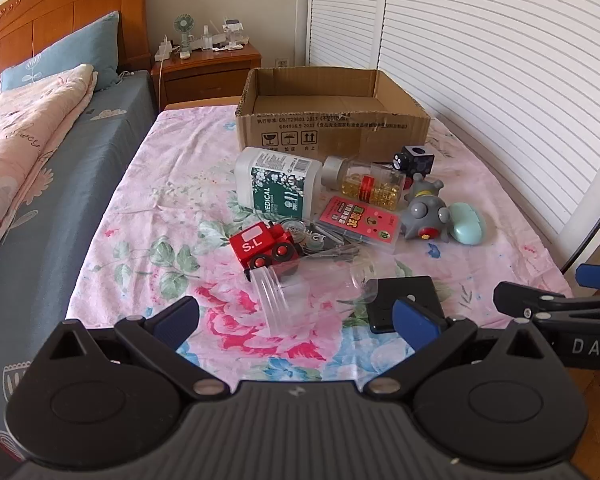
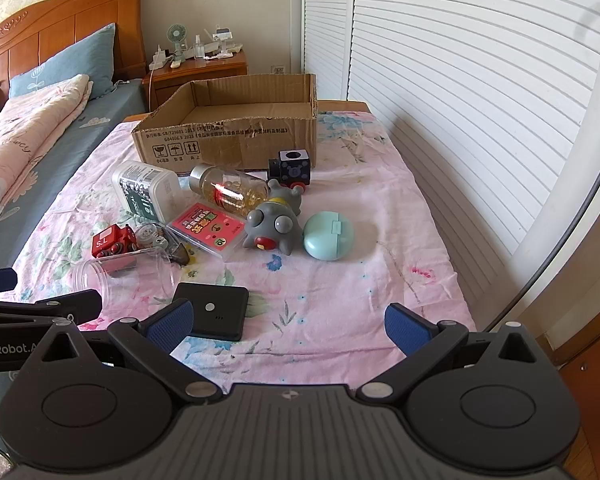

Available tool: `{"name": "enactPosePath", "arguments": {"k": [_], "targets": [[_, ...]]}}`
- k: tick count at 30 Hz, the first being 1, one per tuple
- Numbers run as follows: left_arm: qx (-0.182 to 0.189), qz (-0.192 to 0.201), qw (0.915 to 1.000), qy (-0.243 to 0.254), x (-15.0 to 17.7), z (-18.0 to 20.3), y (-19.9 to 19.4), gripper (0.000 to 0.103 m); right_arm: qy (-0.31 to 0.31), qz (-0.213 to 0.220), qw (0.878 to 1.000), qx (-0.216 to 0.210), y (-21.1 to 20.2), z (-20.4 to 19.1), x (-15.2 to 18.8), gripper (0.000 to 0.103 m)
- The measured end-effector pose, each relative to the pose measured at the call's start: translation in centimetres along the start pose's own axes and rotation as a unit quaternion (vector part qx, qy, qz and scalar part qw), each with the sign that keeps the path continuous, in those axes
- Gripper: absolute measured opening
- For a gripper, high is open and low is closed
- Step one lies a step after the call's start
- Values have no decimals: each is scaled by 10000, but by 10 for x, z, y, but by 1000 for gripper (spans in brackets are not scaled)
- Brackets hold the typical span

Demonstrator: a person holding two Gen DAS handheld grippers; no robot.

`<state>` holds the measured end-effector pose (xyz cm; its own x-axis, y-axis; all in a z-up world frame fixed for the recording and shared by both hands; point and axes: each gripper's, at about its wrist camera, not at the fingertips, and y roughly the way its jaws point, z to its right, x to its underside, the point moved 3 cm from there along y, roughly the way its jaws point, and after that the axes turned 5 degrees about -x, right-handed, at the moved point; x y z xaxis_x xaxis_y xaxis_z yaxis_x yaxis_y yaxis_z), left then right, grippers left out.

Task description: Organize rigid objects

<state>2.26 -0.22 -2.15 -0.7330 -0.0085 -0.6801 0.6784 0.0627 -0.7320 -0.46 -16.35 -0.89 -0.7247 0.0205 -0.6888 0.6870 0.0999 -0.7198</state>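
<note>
An open cardboard box [image 1: 336, 128] [image 2: 228, 140] stands at the far end of the floral sheet. In front of it lie a white medical bottle [image 1: 278, 182] [image 2: 148, 192], a capsule bottle [image 1: 366, 180] [image 2: 230, 192], a red toy train [image 1: 264, 246] [image 2: 114, 240], a clear jar [image 1: 300, 292] [image 2: 128, 276], a pink card box [image 1: 360, 220] [image 2: 208, 228], a grey toy [image 1: 426, 212] [image 2: 274, 226], a mint case [image 1: 466, 224] [image 2: 328, 234], a black cube toy [image 1: 416, 160] [image 2: 294, 166] and a flat black device [image 1: 404, 300] [image 2: 216, 312]. My left gripper [image 1: 296, 320] and right gripper [image 2: 288, 324] are open and empty, hovering at the near edge.
A bed with a pink quilt [image 1: 24, 140] and blue pillow [image 1: 68, 56] lies to the left. A wooden nightstand [image 1: 208, 68] with small items stands behind. White louvred doors [image 1: 480, 60] run along the right. The right gripper's finger [image 1: 556, 304] shows at the left view's right edge.
</note>
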Motion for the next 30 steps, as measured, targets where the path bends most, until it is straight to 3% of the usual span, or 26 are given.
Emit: {"name": "enactPosePath", "arguments": {"k": [30], "targets": [[67,46,10000,32,-5,2,9,102,-146,75,9999,30,3,1,-5,103]]}}
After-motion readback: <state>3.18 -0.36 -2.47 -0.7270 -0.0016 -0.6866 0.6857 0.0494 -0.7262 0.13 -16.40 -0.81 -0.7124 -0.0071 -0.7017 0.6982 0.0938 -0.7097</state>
